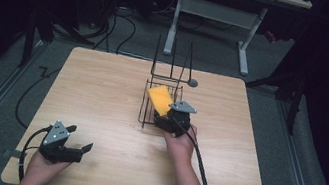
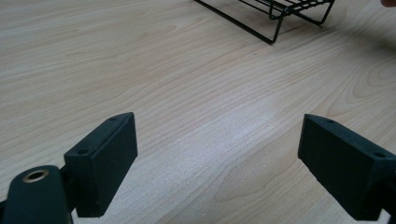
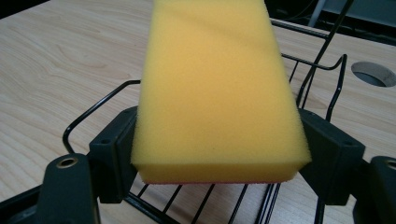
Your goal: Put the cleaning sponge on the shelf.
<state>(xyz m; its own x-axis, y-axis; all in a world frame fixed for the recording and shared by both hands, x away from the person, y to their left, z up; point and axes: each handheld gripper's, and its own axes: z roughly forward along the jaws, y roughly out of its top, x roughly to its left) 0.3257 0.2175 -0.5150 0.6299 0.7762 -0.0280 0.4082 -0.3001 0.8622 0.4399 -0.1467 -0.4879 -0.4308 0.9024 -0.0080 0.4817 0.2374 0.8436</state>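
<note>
Right gripper (image 3: pixel 219 154) level, clamping sponge (image 3: pixel 217 88)

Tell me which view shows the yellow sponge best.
The right gripper view: the yellow sponge is close up, clamped between the right gripper's jaws above the wire rack. The high view shows it small, over the rack. The left gripper view has just a rack corner.

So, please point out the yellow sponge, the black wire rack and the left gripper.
yellow sponge (image 3: pixel 215 88): right gripper view, middle of its top face.
black wire rack (image 1: pixel 144 104): high view, left side rail.
left gripper (image 2: pixel 219 163): left gripper view, midway between its open fingers.
</note>
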